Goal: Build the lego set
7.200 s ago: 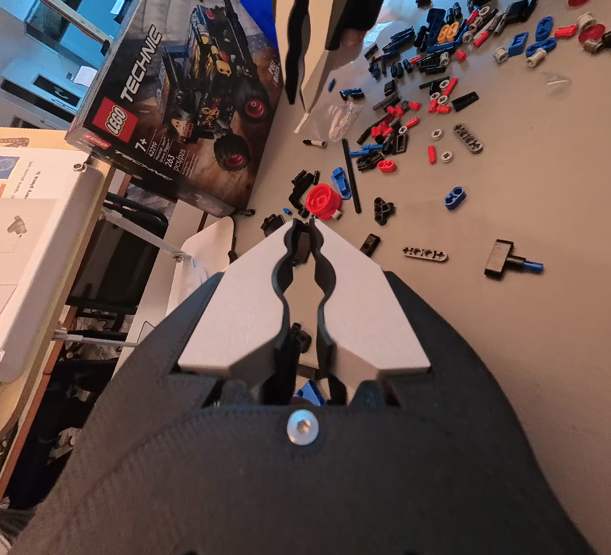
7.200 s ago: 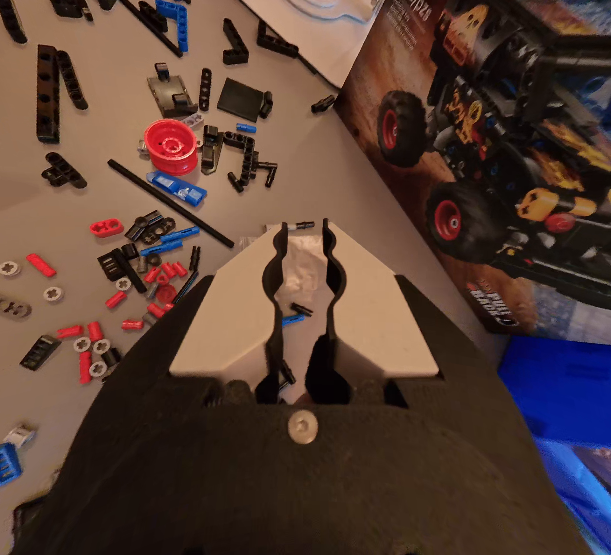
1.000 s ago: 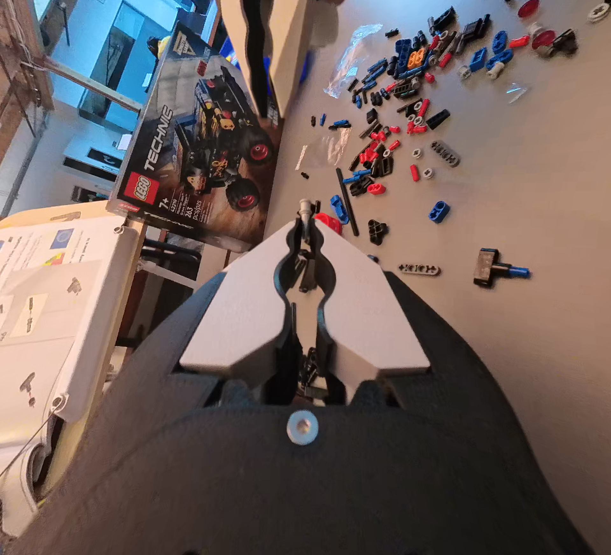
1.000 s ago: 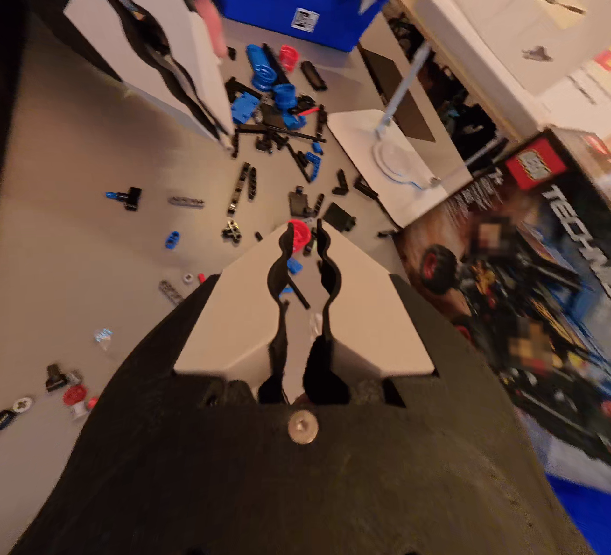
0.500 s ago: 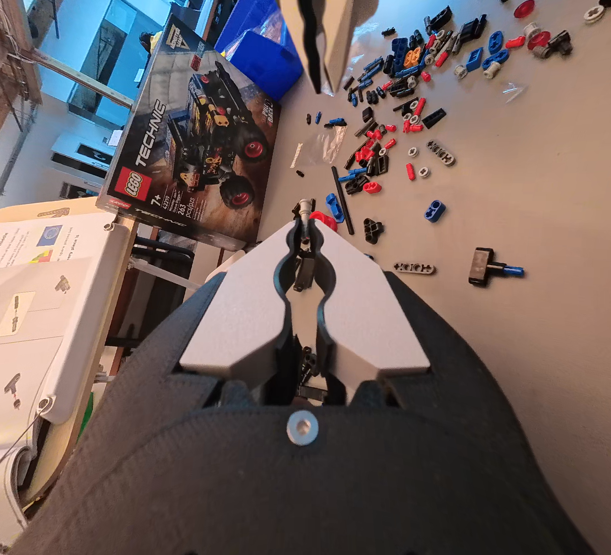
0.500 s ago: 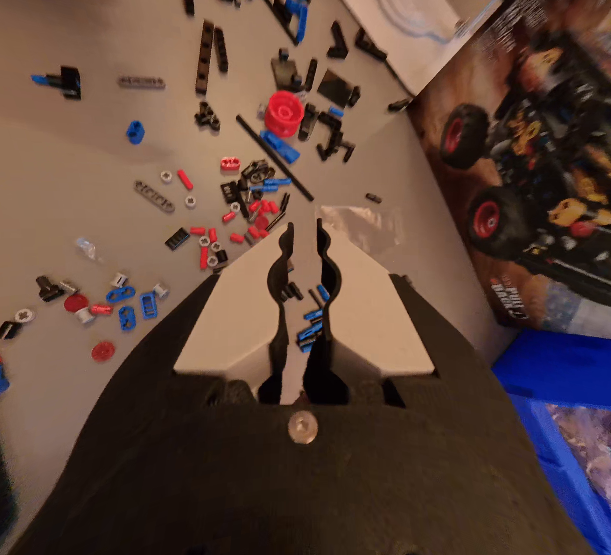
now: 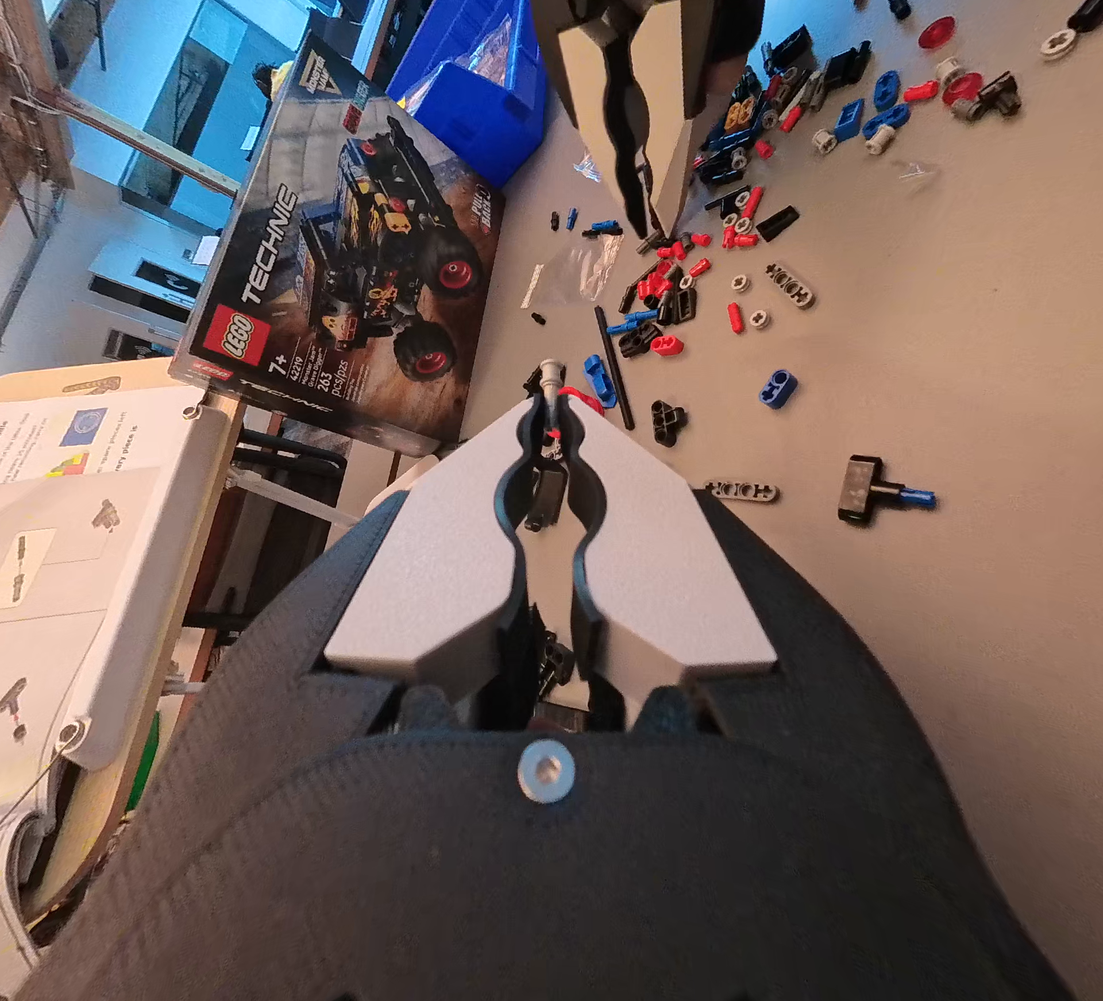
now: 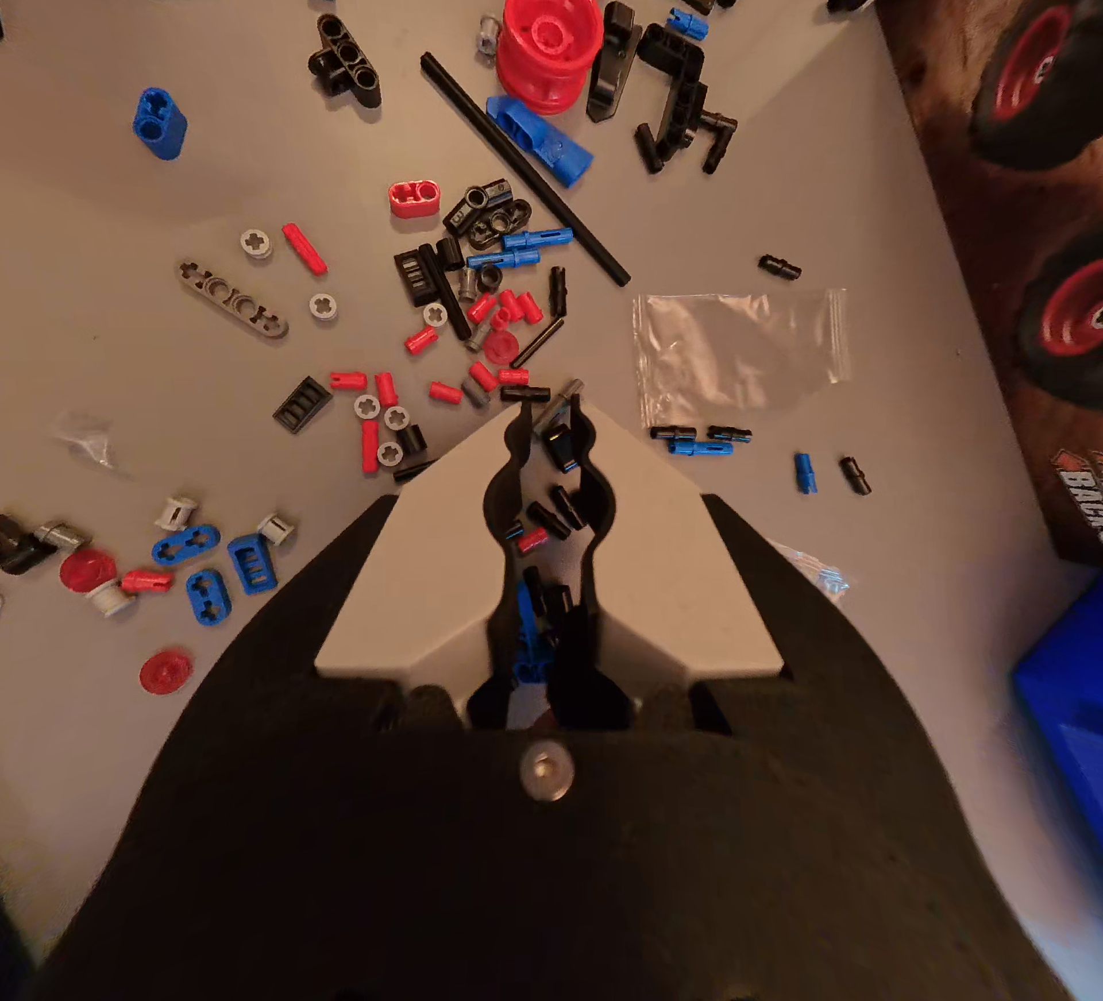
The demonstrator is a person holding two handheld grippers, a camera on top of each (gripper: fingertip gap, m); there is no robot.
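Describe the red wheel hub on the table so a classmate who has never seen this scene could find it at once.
Start at the Lego box standing on the right edge of the right wrist view, then move left past the black angled beams. The red wheel hub lies there, touching a blue piece beside a long black axle. It is the only large round ribbed red part; other red pieces are small.

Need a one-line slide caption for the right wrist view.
Right tool low over scattered lego pieces on a tan table, near an empty clear bag and the set's box.
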